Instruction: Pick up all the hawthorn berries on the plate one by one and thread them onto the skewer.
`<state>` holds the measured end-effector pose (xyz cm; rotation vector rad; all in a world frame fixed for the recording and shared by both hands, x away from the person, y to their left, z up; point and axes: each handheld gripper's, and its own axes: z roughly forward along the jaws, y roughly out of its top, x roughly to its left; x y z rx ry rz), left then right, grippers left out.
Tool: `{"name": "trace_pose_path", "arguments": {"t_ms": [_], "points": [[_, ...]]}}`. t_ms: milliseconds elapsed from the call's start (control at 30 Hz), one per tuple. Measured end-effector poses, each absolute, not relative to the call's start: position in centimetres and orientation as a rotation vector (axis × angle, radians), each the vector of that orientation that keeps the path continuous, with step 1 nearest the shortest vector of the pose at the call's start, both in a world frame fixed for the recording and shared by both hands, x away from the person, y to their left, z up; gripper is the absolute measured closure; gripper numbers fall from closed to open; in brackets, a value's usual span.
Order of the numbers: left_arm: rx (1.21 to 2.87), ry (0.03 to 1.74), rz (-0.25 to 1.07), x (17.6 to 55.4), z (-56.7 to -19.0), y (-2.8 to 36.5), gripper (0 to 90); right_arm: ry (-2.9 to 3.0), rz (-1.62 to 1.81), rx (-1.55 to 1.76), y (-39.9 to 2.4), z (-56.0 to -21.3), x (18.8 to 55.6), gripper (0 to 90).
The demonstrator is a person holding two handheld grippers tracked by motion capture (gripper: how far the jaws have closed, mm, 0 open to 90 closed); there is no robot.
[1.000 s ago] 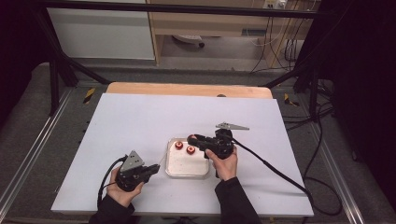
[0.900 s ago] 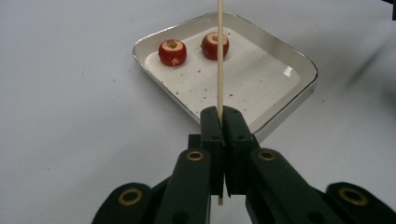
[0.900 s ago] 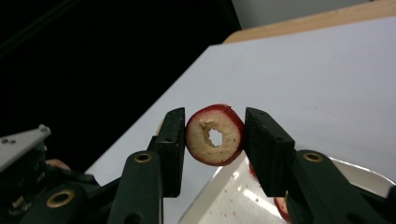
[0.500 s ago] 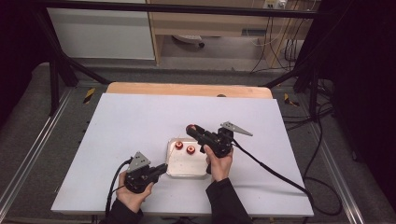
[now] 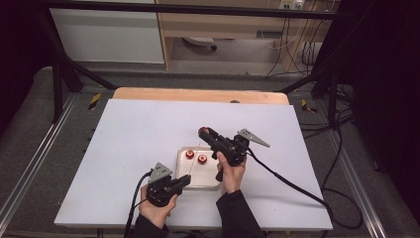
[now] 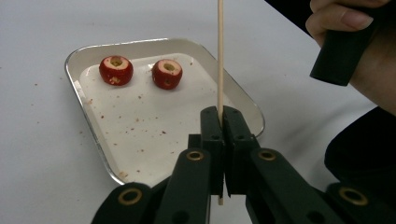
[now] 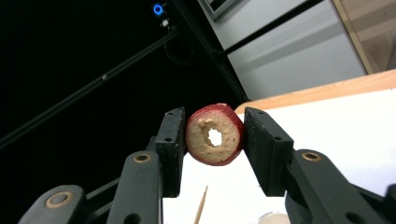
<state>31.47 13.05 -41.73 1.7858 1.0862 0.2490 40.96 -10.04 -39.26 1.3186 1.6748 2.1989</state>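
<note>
My left gripper (image 6: 222, 114) is shut on a thin wooden skewer (image 6: 220, 56) that stands up between its pads. In the high view this gripper (image 5: 187, 179) sits at the near left corner of a metal tray (image 5: 214, 184). Two cored red fruits (image 6: 116, 70) (image 6: 167, 73) lie at the tray's far end (image 6: 161, 41). My right gripper (image 7: 212, 126) is shut on a third cored red fruit (image 7: 215, 135), its hole facing the camera. In the high view that fruit (image 5: 203, 132) hangs above the tray's far edge, with the skewer's tip (image 7: 201, 207) just below it.
The tray rests on a white table sheet (image 5: 129, 134) with a wooden edge (image 5: 198, 94) at the back. Red crumbs dot the tray floor (image 6: 140, 121). The right hand (image 6: 355, 46) is close on the right of the skewer. A cable (image 5: 292, 186) trails off to the right.
My left gripper has slid right to the tray's near corner with the skewer. The right gripper's jaw end has tipped up a little, raising the fruit.
</note>
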Motion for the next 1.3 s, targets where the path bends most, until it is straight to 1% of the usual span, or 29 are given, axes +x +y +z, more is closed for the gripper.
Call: {"name": "trace_pose_path", "arguments": {"t_ms": [333, 1300], "points": [[1.744, 1.090, 0.254, 31.70, -41.37, 12.44, 88.0, 1.614, 2.233, 1.326, -9.95, -39.23, 40.86, 60.0], [1.740, 1.082, 0.254, 31.72, -41.44, 12.23, 88.0, 1.603, 2.237, 1.335, -9.71, -39.55, 40.78, 60.1]]}}
